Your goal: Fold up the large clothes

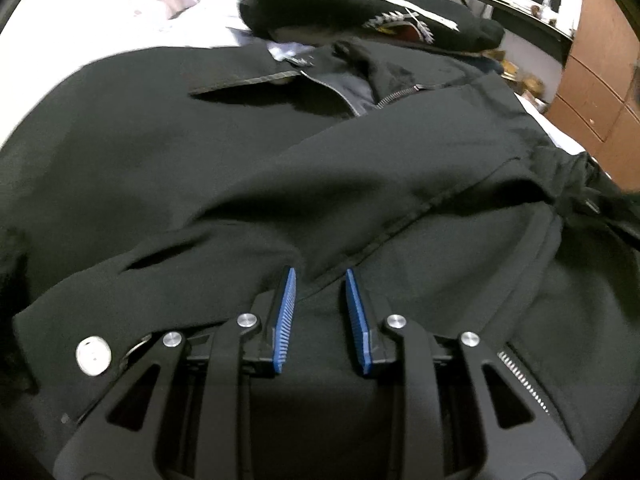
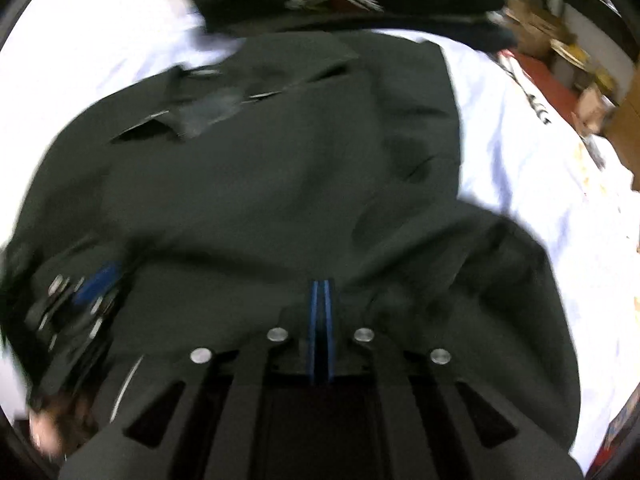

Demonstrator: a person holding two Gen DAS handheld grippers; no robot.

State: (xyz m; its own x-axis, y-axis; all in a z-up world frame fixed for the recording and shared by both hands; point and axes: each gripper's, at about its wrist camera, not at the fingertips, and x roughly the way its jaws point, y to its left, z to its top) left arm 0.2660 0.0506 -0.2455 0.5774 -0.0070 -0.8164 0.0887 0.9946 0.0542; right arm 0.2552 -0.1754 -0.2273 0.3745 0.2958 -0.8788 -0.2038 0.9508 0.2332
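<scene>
Partly blurred: black jacket (image 2: 280, 200), right gripper (image 2: 321, 292) fingers.

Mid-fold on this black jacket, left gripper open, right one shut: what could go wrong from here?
1. The right gripper looks shut at the black jacket, but blur hides how much cloth it holds; the fabric may slip out.
2. The left gripper is open over a folded sleeve; closing there may catch several layers.
3. The folded dark garment lies close behind and could get dragged.
</scene>
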